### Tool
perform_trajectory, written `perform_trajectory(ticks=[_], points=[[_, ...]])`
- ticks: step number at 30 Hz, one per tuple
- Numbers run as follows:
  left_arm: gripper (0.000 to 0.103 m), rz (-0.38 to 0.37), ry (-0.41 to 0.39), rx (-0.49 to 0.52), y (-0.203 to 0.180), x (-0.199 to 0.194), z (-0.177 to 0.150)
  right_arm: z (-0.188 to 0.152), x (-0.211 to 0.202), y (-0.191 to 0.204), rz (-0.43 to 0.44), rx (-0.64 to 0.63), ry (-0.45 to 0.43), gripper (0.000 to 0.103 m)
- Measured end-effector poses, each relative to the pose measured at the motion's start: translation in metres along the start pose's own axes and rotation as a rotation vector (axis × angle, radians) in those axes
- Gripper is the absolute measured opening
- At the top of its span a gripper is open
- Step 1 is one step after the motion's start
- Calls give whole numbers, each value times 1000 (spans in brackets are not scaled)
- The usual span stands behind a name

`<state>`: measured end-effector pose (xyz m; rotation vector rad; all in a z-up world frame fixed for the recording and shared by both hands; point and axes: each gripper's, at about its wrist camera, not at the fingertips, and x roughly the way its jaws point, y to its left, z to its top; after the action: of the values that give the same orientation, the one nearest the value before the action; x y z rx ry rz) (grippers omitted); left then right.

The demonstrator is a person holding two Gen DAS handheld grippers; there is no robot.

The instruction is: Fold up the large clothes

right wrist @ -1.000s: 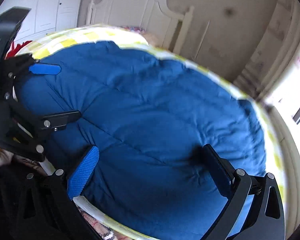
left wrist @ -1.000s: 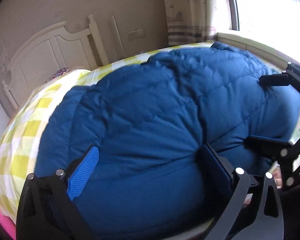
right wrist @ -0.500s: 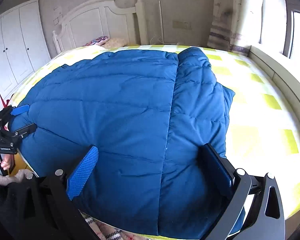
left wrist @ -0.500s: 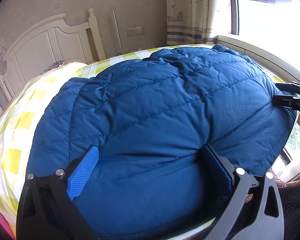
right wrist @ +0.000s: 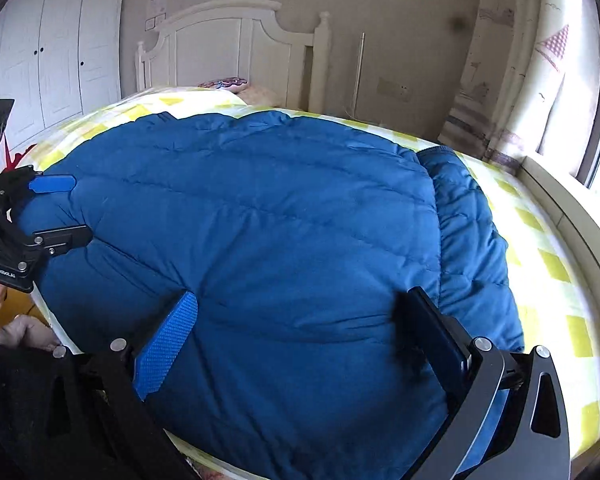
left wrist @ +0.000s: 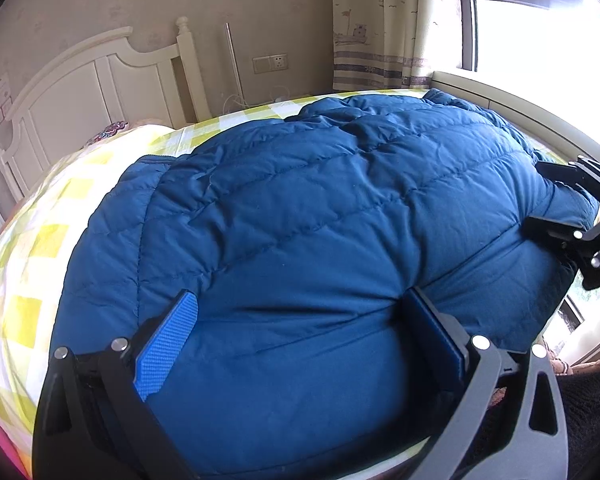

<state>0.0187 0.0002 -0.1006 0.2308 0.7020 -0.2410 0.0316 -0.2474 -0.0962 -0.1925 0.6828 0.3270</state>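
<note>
**Both grippers spread wide at the near edge of a blue down jacket on the bed**

The blue quilted jacket [left wrist: 320,220] lies flat across my bed, over a yellow-and-white checked sheet [left wrist: 32,248]. It covers most of the mattress from the near edge towards the white headboard [left wrist: 100,84]. In the right wrist view a narrower padded part of the jacket [right wrist: 472,232] lies along its window side, beside the main body, which overlaps it along a seam-like edge.

My left gripper [left wrist: 300,336] is at the jacket's near edge with its fingers spread wide apart. The blue-padded finger [left wrist: 166,348] and the dark finger [left wrist: 436,332] rest against or just above the fabric, which bulges between them; nothing is pinched. The same gripper [right wrist: 56,208] shows at the left edge of the right wrist view, by the jacket's corner.

My right gripper [right wrist: 300,340] is likewise at the near edge, further towards the window, with its fingers wide apart. Its blue pad [right wrist: 168,344] and dark finger [right wrist: 436,336] straddle a broad stretch of the quilting without closing on it. It also shows at the right edge of the left wrist view [left wrist: 556,204], fingers parted over the jacket's far corner.

Behind the bed are a patterned curtain [left wrist: 380,24], a bright window [left wrist: 540,40] and a white wardrobe [right wrist: 48,60].
</note>
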Motion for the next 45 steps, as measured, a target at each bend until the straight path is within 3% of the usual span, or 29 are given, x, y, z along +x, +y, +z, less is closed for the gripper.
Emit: perform_trajectory(ticks=[3, 7, 11, 12, 16, 20, 24, 34, 40, 44, 45], points=[[101, 1, 2, -12, 3, -4, 2, 4, -8, -10, -19, 14, 17, 98], [101, 68, -75, -90, 30, -27, 4, -4, -21, -51, -85, 149, -1, 98], [101, 85, 7, -208, 75, -10, -9, -25, -19, -87, -22, 287, 17, 98], [101, 74, -5, -218, 82, -9, -14, -30, -23, -93, -1, 327, 18, 98], [101, 103, 3, -201, 83, -11, -16, -53, -56, -112, 21, 441, -48, 98], [101, 133, 2, -206, 79, -7, -15, -95, -86, -138, 138, 678, -91, 98], [101, 149, -1, -211, 77, -5, -15, -118, -93, -142, 211, 765, -126, 98], [101, 145, 2, -209, 78, -5, -15, -85, -63, -110, 326, 722, -56, 98], [101, 140, -2, -203, 78, -4, -16, -28, -12, -93, 249, 739, 78, 99], [101, 122, -7, -192, 77, -4, -18, -9, 20, -106, 233, 869, 32, 99], [101, 122, -6, -190, 77, -4, -18, -7, 23, -106, 235, 869, 21, 90]])
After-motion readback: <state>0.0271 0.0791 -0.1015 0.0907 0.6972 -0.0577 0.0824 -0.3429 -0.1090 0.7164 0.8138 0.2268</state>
